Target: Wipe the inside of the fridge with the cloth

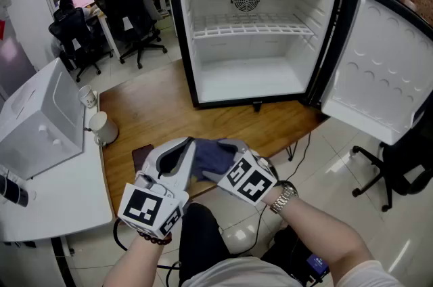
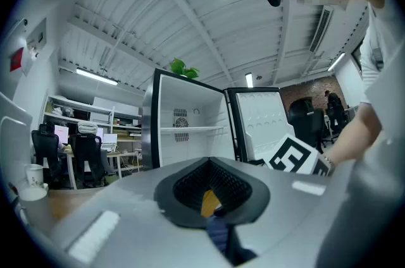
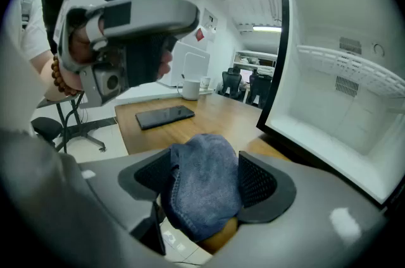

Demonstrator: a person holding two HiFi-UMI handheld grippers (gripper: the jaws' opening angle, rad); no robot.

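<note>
Pre-wipe, cloth (image 1: 213, 156) mid-handover above near edge of table (image 1: 155, 109). Left gripper (image 2: 212, 205) pinched shut on one end. Right gripper (image 3: 205, 179) spread wide, cloth bunched between pads, apparently not clamped. Next: close right, release left, reach in. Phone (image 3: 166, 116) and cup (image 1: 101, 127) at left edge, off the path. Fridge (image 1: 318, 28) at far edge, door (image 1: 385, 69) open. Wire shelf (image 1: 250, 27) splits interior, needs working around.

Wooden table (image 1: 157, 111), bearing two things.
Open fridge (image 1: 257, 76) stands at the back; dark tablet (image 1: 141, 156) lies flat near the front.
</note>
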